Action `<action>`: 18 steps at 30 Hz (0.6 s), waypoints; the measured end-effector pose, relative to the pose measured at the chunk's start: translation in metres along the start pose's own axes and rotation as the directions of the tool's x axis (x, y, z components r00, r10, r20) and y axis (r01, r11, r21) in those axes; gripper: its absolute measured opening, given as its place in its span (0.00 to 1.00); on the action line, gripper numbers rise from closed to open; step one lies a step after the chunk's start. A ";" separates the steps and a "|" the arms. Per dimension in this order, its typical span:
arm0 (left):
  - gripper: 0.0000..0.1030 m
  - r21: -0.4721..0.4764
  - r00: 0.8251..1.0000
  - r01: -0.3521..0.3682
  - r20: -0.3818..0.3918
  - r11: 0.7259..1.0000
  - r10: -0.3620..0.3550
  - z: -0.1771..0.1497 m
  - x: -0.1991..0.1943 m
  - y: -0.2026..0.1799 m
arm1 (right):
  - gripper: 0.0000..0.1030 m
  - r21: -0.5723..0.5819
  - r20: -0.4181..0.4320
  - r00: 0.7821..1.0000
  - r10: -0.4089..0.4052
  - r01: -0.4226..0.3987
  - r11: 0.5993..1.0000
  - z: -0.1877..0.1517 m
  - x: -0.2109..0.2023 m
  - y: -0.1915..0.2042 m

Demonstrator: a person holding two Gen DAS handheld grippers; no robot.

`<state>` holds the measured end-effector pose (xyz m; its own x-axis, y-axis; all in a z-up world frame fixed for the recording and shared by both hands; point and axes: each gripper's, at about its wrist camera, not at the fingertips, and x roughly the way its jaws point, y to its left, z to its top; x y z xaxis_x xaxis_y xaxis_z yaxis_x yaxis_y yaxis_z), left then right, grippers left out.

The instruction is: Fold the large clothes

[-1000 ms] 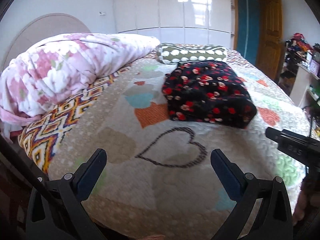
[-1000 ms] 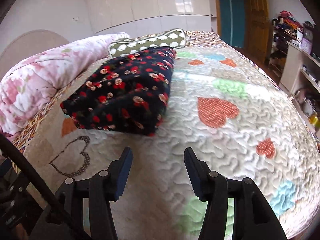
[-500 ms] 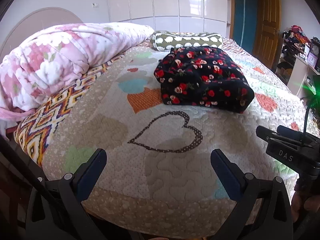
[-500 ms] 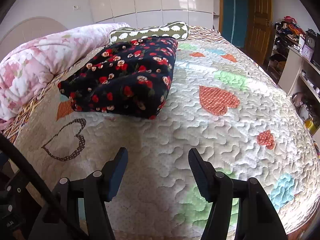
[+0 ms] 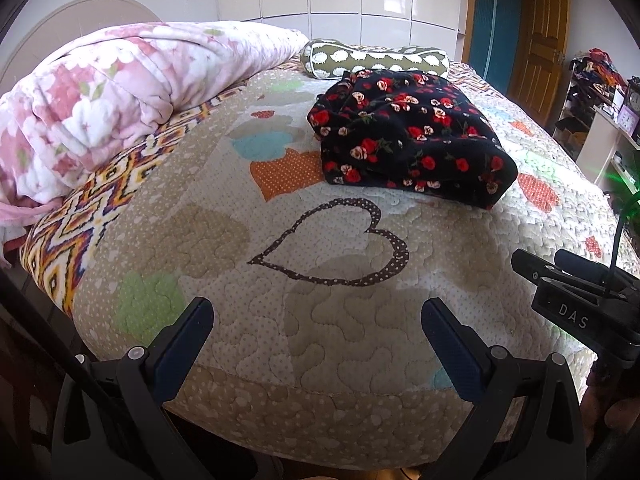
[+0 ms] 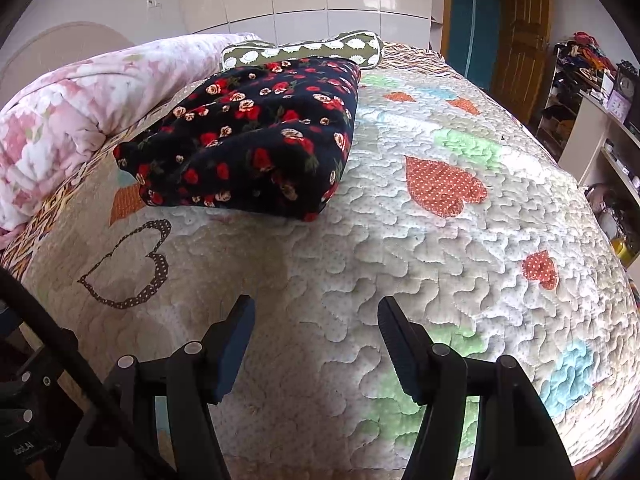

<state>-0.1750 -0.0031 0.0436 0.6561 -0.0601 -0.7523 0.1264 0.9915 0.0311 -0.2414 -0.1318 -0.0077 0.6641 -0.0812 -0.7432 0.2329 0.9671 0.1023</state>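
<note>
Folded garment lies on the bed in the upper centre of the frame, both left tool and right tool spread apart, gripping nothing.

Your left gripper is matte black plastic with dark blue pads and round silver screws on its finger arms. Your right gripper matches it, and its housing at the left-wrist frame's right edge carries white "DAS" lettering beside a thin black cable.
</note>
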 end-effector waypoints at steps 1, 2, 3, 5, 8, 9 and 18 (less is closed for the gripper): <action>1.00 -0.002 1.000 0.000 -0.004 1.000 0.000 0.000 0.001 0.000 | 0.66 -0.001 -0.001 1.000 -0.001 0.001 1.000 0.000 0.000 0.000; 1.00 -0.004 1.000 0.002 -0.009 1.000 -0.002 -0.001 0.002 0.000 | 0.67 -0.001 -0.002 1.000 -0.001 0.001 1.000 -0.001 0.000 0.001; 1.00 -0.007 1.000 0.004 -0.013 1.000 -0.004 -0.001 0.002 0.001 | 0.67 -0.001 -0.003 1.000 0.000 0.000 1.000 -0.001 0.001 0.001; 1.00 -0.012 1.000 0.004 -0.020 1.000 -0.005 -0.001 0.004 0.002 | 0.67 -0.002 -0.005 1.000 -0.001 0.001 1.000 -0.001 0.001 0.001; 1.00 -0.016 1.000 0.006 -0.031 1.000 -0.006 -0.002 0.007 0.003 | 0.67 -0.005 -0.010 1.000 -0.007 0.007 1.000 -0.002 0.003 0.000; 1.00 -0.018 0.999 0.005 -0.035 1.000 -0.006 -0.003 0.008 0.003 | 0.67 -0.007 -0.014 1.000 -0.008 0.008 1.000 -0.002 0.003 0.000; 1.00 -0.007 0.999 0.017 -0.051 1.000 -0.018 -0.005 0.012 0.000 | 0.68 -0.022 -0.034 0.999 -0.017 0.016 1.000 -0.008 0.005 0.000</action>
<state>-0.1713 -0.0029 0.0312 0.6150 -0.0716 -0.7853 0.1326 0.9911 0.0135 -0.2439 -0.1298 -0.0170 0.6358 -0.0894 -0.7666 0.2282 0.9706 0.0760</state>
